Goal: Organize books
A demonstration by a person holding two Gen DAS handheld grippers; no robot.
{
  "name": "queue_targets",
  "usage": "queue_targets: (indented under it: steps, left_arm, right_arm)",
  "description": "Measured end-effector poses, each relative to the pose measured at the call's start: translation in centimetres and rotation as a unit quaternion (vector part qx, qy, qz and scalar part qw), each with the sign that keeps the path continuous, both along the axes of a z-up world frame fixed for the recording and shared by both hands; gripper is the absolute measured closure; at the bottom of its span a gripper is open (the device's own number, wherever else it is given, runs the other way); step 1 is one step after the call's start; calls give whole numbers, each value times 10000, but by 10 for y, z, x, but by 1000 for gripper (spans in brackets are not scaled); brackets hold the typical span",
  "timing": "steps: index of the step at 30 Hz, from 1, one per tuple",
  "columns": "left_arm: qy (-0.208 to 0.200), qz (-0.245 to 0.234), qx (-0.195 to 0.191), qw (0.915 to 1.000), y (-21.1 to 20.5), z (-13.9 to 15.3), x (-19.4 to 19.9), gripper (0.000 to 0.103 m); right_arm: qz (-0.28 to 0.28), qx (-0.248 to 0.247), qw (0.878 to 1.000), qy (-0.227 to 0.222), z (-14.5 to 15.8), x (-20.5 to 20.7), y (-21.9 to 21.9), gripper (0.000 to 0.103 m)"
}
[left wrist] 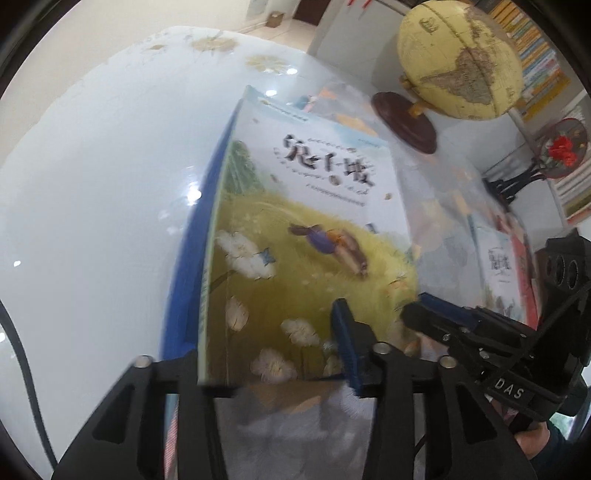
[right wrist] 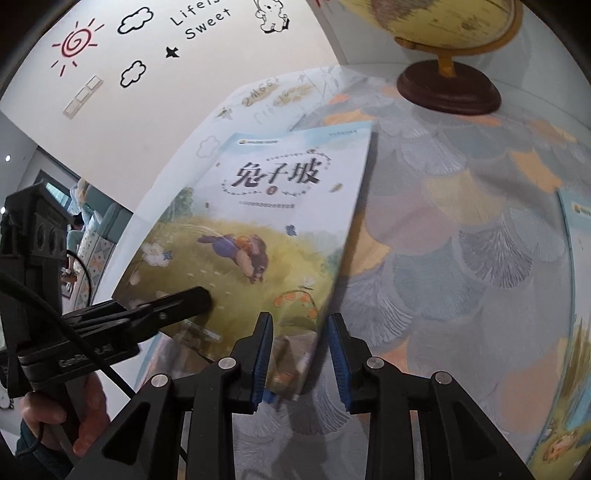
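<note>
A stack of books (left wrist: 314, 206) (right wrist: 266, 206), topped by a rabbit-and-meadow cover over a blue-spined volume, is tilted above the table. Its near edge sits between the jaws of my left gripper (left wrist: 266, 350); the right pad stands over the cover and does not seem to press. In the right wrist view the left gripper (right wrist: 184, 299) rests a black finger on the cover's lower left. My right gripper (right wrist: 301, 332) has the stack's lower right corner between its blue pads and looks shut on it. From the left wrist view the right gripper (left wrist: 424, 310) clamps that corner.
A yellow globe (left wrist: 458, 59) (right wrist: 443, 22) on a dark wooden base (right wrist: 448, 90) stands at the back right. Another book (left wrist: 498, 266) (right wrist: 576, 258) lies to the right on the fan-patterned cloth (right wrist: 461, 221). Glossy white tabletop (left wrist: 92, 184) extends left. A bookshelf (left wrist: 535, 55) is behind.
</note>
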State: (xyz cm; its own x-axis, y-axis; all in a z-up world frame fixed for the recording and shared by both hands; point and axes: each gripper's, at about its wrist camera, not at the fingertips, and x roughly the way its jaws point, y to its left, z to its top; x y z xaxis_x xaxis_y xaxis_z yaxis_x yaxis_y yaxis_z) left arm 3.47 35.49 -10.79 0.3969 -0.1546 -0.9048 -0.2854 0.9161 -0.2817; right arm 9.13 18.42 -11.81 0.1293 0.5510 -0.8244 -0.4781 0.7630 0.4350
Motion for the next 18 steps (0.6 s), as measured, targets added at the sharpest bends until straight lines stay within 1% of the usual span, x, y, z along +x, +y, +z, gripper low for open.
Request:
queue_targets:
  steps: [1,2,3,4,5,6,9,11,13,16,18]
  left_arm:
    - [161,101,276,9994,1,2,-2,35]
    - [362,245,683,9967,2,3,-4,31]
    - [555,352,1116,9916,3,5,-6,31]
    - [637,366,1294,9889,4,6,-7,31]
    - [653,385,1345,9880,7,8,-11,31]
    - [672,427,1310,9882,9,9,-13,31]
    - [662,442,1042,9914,11,13,-22,31]
    - [587,320,1057,9921,3,18,-26,31]
    - [400,109,969,9944,-12,26,-30,31]
    - [109,-195,606,9979,-41,36,-34,31]
    - [-68,-485,415,9979,-67,42,-34,31]
  right_arm:
    - [-10,10,10000,23,-1,0,-1,74]
    - [-7,15,10000,48,-4,-1,-1,74]
    - [-5,21,10000,32,-4,-2,-2,74]
    - [-4,31,10000,-4,-4,-4,-2,74]
    - [4,36,10000,-16,-4,-4,-2,74]
    - [15,51,10000,-1,-4,-5,-2,73]
    - [35,66,10000,45,-2,-7,-5,74]
    - [38,44,10000,60,1,-11,-11,74]
    - [-8,-33,10000,-3,6,-18,-23,74]
    - [-164,-165,9996,-181,16,-33,-51,74]
    - [-330,-314,9985,-306,25,-44,-75,73]
